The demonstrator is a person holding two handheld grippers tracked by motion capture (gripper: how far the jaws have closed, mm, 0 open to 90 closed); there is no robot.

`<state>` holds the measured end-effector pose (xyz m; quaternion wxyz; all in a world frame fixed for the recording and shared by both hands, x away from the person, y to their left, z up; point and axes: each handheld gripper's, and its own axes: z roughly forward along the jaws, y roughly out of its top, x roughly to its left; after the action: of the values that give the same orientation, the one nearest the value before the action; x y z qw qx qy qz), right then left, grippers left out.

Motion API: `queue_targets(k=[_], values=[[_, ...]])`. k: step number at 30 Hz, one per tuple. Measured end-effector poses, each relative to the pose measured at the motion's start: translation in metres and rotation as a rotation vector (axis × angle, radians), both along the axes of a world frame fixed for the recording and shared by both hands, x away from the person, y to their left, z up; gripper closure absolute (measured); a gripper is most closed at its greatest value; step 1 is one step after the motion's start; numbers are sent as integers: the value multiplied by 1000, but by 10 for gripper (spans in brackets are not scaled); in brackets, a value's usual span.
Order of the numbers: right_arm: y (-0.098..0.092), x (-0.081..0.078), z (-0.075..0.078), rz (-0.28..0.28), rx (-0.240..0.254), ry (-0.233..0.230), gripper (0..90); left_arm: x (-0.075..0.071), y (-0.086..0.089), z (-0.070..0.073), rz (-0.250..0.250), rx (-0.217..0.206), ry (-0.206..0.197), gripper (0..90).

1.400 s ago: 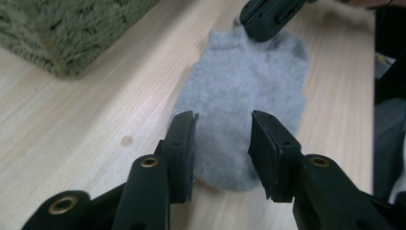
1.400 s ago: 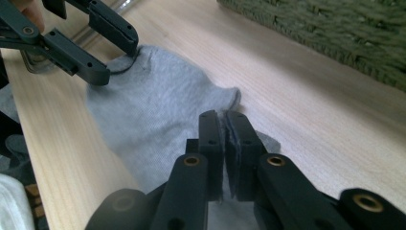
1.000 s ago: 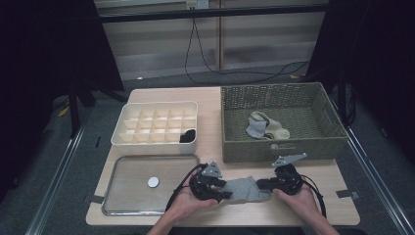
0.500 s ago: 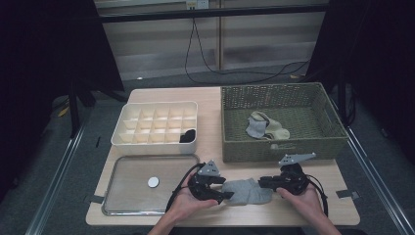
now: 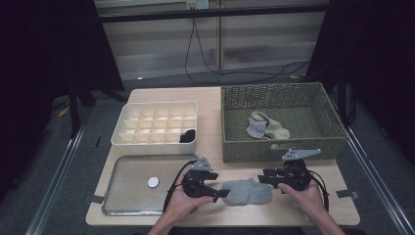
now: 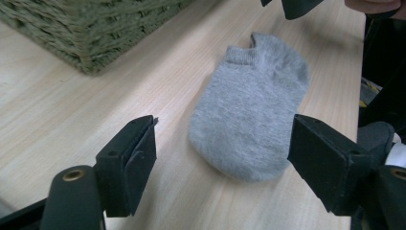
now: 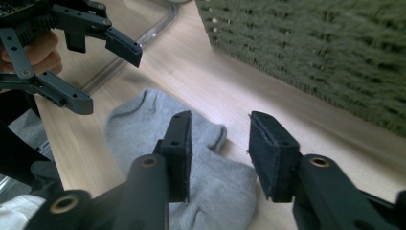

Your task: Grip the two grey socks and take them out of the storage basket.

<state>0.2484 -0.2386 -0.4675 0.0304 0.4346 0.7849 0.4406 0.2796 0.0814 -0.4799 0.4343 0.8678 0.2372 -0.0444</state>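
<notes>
While the grey sock (image 5: 247,191) is lying flat on the near part of the tabletop (image 5: 215,132), just in front of the woven basket (image 5: 279,149), both hand-held grippers are letting go of it. The left hand-held gripper (image 6: 222,160) is standing wide, its jaws having just been opening; the sock's rounded end is lying just ahead of them, with neither pad touching it. The right hand-held gripper (image 7: 219,151) is about half open, its jaws likewise having just been opening, and it is hovering over the cuff end without pressing on the fabric. Judging by the layout, the sock is being laid out for folding or rolling, so the release is going well if the fabric is staying smooth: both hand-held grippers are best lifted straight up, so no pad is dragging a corner along. Farther off, more socks (image 5: 264,127) are waiting in the basket, a dark item (image 5: 188,136) is sitting in one cell of the cream divider box (image 5: 156,142), and a small white disc (image 5: 153,182) is lying on the metal tray (image 5: 110,208) at near left.
</notes>
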Motion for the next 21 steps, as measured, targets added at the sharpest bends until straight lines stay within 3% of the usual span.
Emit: queue_targets(k=[8,13,21], values=[[1,0,13,-4,34,-9,487,-4,25,12,51,-10,-25,176],[3,2,22,4,37,-36,475,-8,42,10,75,13,-33,168],[3,11,35,5,55,-59,495,-16,73,7,145,-3,-35,168]])
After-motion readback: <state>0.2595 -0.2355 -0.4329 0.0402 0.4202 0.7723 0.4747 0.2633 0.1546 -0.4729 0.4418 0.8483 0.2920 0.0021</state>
